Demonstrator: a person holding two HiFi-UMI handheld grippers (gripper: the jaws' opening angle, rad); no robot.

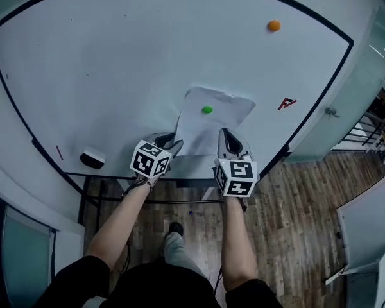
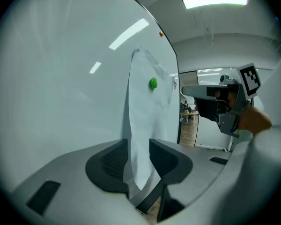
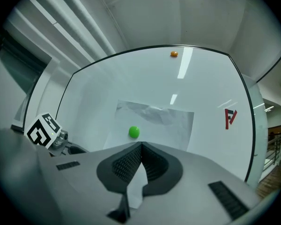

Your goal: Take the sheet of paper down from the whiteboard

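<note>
On the whiteboard (image 1: 115,56), low and centre, hangs the sheet of paper (image 1: 202,133) — creased along its top, pinned by a green magnet (image 1: 207,110) near its upper middle. L gripper (image 1: 171,144) sits at the sheet's 8 o'clock corner: jaws apart, w/ the paper's edge running between the pads, not pinched. R gripper (image 1: 226,136) is at the sheet's 5 o'clock — jaws closed tight on the bottom edge, w/ a flap of paper sticking out below them in the right gripper view. Orange magnet (image 1: 274,25) at 1 o'clock from the sheet, well apart. Red mark (image 1: 286,103) at 3 o'clock, near. Eraser (image 1: 92,158) at 8 o'clock, by the board's lower-left rim, beyond the L gripper.
</note>
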